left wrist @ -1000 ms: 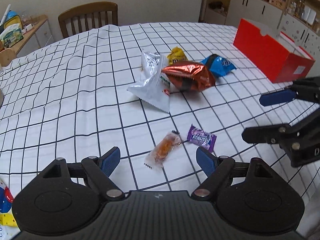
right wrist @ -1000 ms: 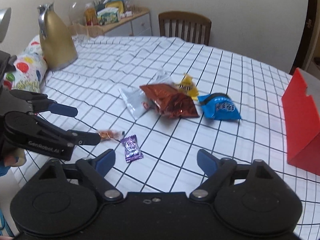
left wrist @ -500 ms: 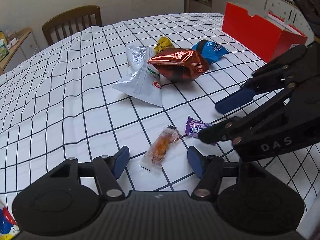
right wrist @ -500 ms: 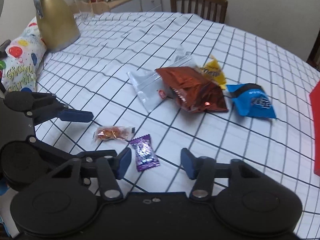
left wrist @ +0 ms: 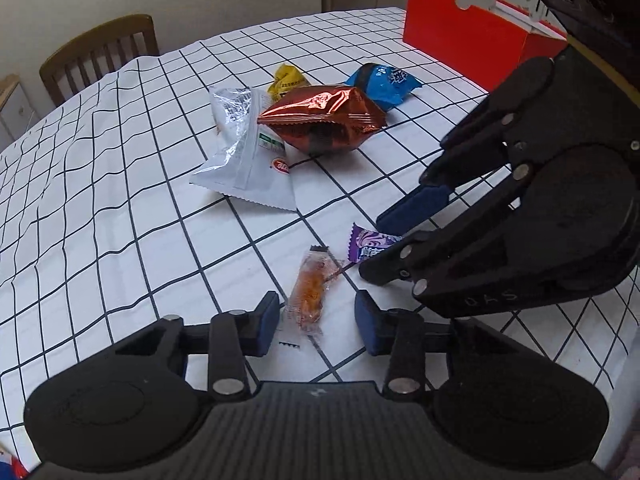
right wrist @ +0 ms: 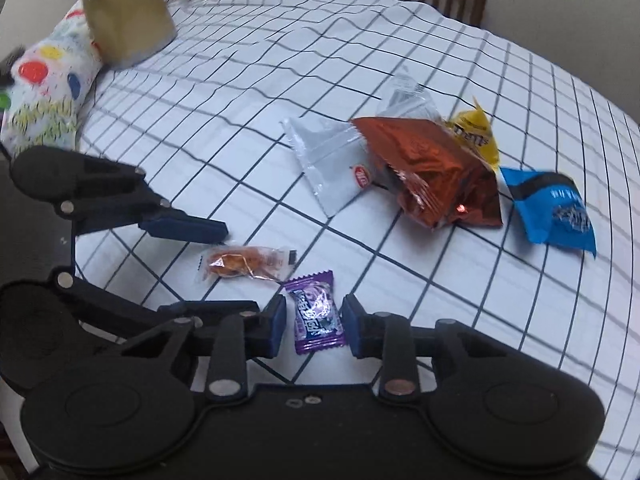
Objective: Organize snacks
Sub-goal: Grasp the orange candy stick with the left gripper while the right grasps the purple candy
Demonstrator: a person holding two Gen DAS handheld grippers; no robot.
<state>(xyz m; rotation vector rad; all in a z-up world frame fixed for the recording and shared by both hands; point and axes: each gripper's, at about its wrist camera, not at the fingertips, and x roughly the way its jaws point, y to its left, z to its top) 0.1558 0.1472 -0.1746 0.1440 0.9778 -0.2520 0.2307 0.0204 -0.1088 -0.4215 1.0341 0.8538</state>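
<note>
Both small sweets lie on the checked worktop [left wrist: 120,200], each bracketed — the left tool [left wrist: 316,322] around the orange sweet [left wrist: 310,292], the right tool [right wrist: 314,326] around the purple candy [right wrist: 316,314]; jaws have just been closing, pads not yet touching. Nothing is sorted — four bags wait near the red box [left wrist: 464,36]

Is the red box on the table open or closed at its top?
Open. The left wrist view shows the red box with no lid across its top; its inner far wall shows. Its contents cannot be seen.
</note>
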